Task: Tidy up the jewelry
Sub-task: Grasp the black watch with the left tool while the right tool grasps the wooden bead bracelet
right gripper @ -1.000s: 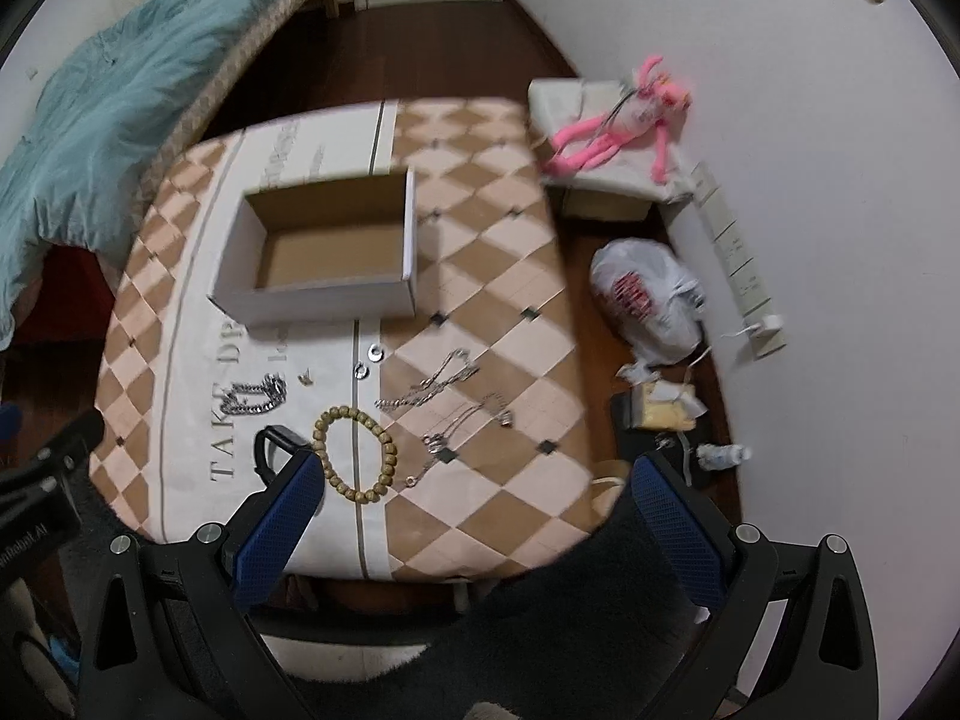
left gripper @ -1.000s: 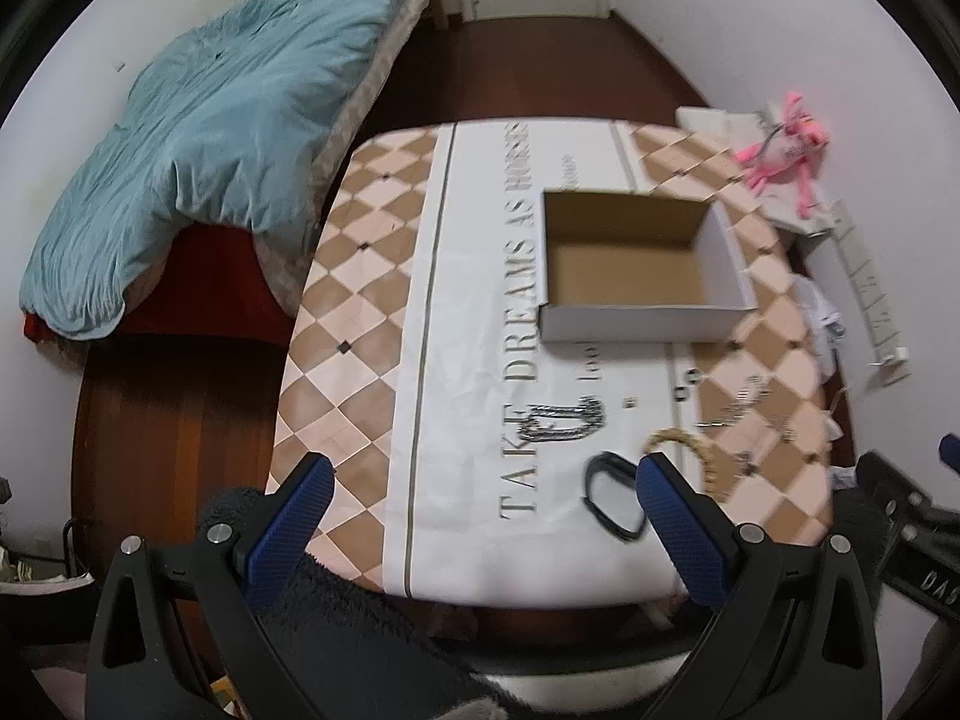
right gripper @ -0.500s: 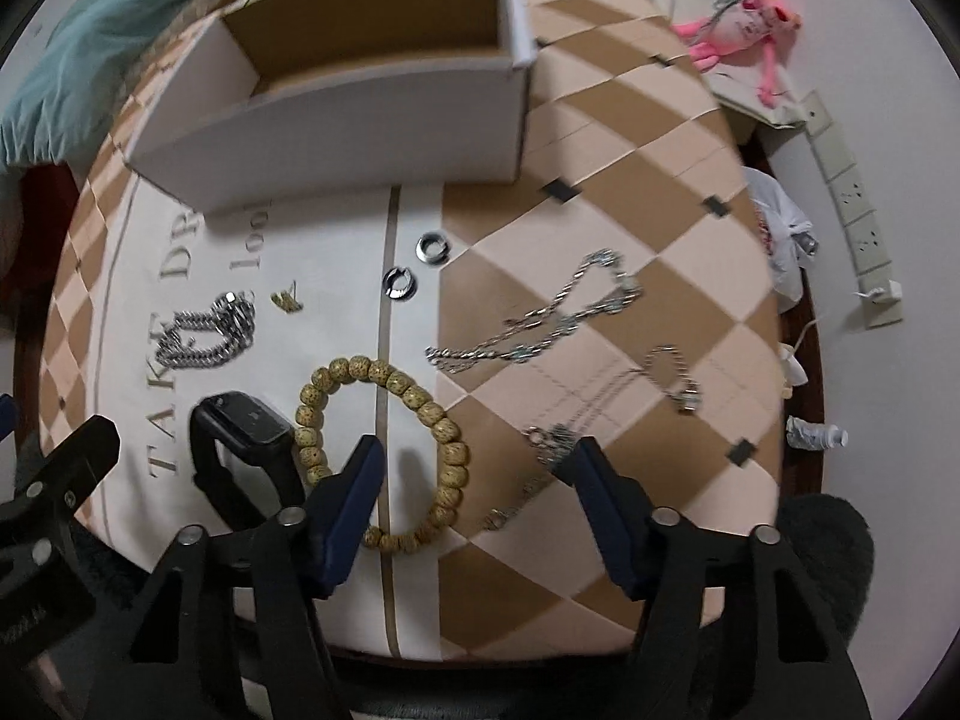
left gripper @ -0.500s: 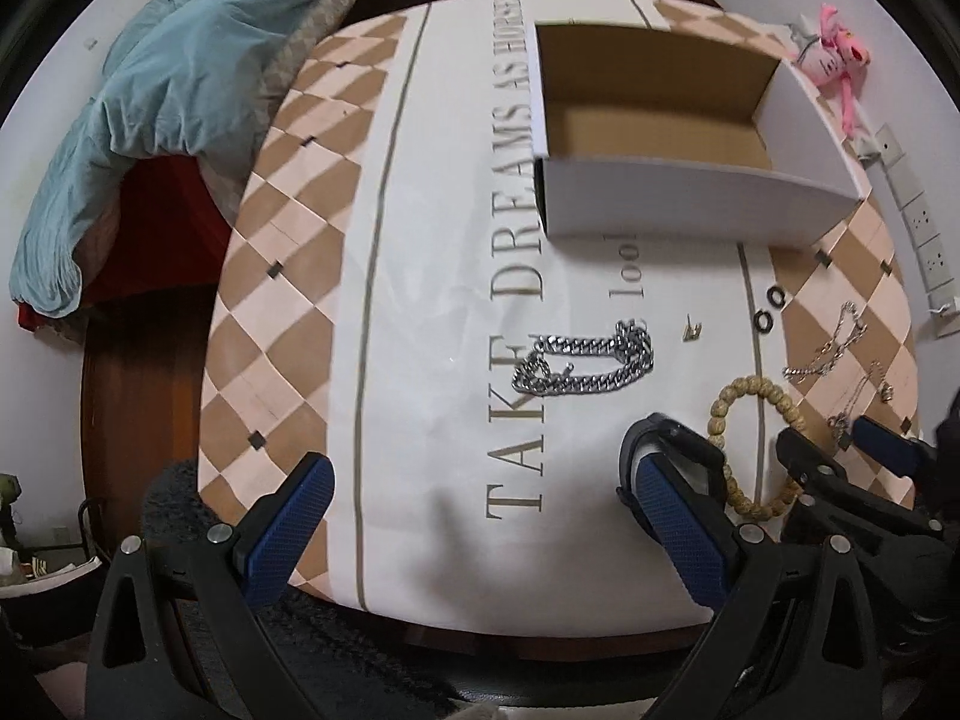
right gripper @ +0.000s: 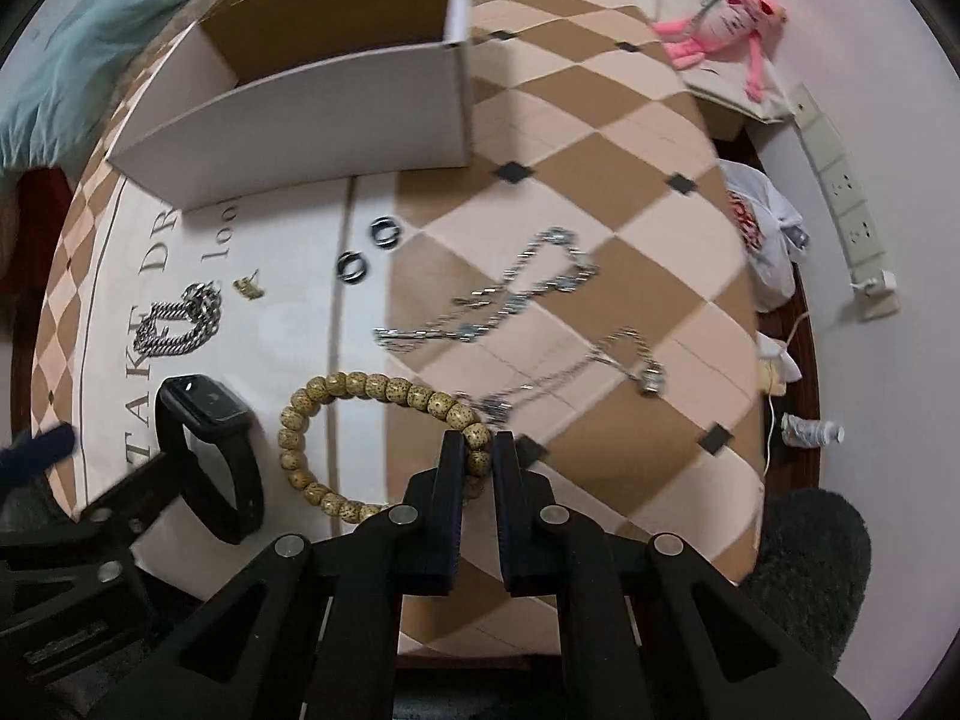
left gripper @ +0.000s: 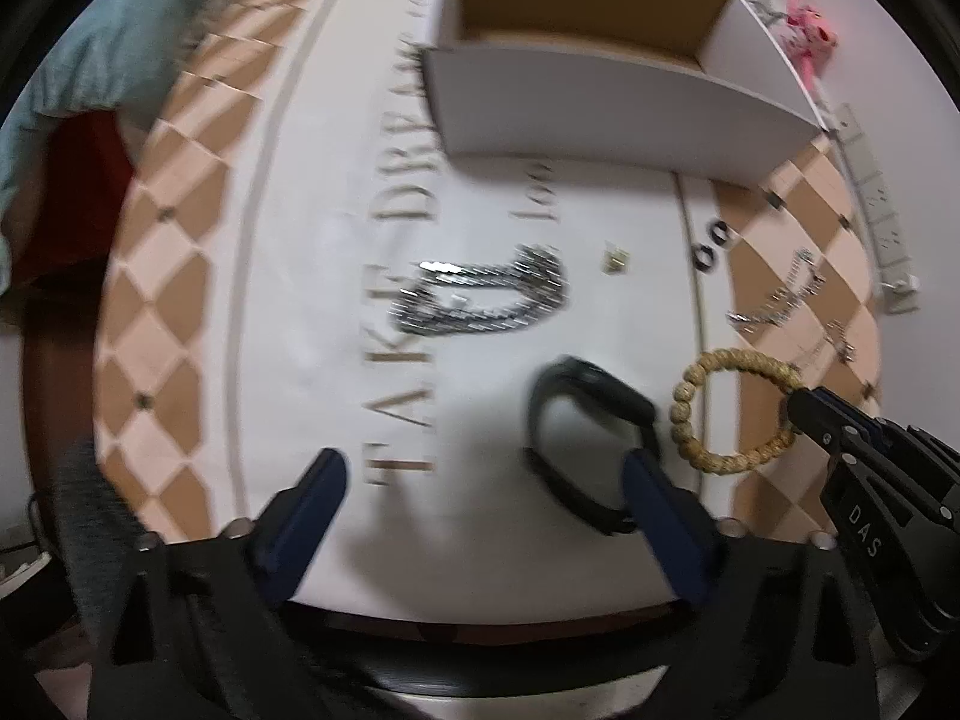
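Tan wooden bead bracelet [right gripper: 384, 441] lies on the diamond-patterned tablecloth [right gripper: 600, 138]; right gripper [right gripper: 478, 450] is clamped on its beads at 4 o'clock of the loop. Left gripper [left gripper: 480, 492] hangs spread wide over the black smartwatch [left gripper: 591, 438]. Heavy silver curb chain [left gripper: 486, 297] sits at 12 o'clock from the watch, white cardboard box [right gripper: 312, 114] beyond.

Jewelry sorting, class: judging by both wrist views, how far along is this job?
Done: nothing; the box shows only bare cardboard. In hand: the right gripper is shut on the bead bracelet, which lies on the table; the left gripper is open by the watch. Left: watch, thick chain, two rings, thin chains, small gold piece.
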The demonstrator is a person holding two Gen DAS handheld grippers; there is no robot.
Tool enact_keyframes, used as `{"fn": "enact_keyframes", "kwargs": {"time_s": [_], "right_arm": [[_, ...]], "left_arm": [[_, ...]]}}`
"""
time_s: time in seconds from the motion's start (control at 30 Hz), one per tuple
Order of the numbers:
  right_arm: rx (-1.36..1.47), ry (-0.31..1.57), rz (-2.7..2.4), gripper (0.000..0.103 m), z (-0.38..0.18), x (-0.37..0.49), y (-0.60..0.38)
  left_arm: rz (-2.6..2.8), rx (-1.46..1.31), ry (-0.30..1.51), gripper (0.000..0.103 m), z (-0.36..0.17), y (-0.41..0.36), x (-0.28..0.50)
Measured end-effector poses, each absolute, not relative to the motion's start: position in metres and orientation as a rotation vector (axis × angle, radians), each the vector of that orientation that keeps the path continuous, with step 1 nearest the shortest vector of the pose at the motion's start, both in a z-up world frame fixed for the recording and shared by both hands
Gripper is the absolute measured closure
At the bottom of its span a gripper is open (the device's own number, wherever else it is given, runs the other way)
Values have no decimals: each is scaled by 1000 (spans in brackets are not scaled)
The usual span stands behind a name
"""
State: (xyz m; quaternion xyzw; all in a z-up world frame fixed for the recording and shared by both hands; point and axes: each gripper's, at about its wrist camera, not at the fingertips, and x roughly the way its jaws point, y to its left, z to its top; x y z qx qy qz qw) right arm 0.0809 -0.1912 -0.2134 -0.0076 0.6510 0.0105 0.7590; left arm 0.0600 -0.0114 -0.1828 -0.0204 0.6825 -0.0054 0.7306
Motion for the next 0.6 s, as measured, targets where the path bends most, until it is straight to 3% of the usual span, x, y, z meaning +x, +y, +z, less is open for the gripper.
{"fn": "enact_keyframes", "kwargs": {"time_s": [0.07, 0.2, 0.27, 0.43, 0.6], "right_arm": [[-11, 1422, 17, 93, -214, 83, -197], [-5, 1431, 12, 93, -217, 82, -201], [-1, 1437, 15, 93, -219, 82, -201], [2, 1442, 19, 93, -220, 73, -197], [27, 1420, 29, 93, -213, 72, -194]], "left_arm": [[-32, -58, 1520, 36, -189, -15, 61], [-56, -50, 1521, 50, -196, -21, 62], [-61, -26, 1515, 67, -198, -28, 60], [-74, 22, 1475, 92, -200, -40, 57], [-72, 6, 1447, 98, -195, -31, 61]]}}
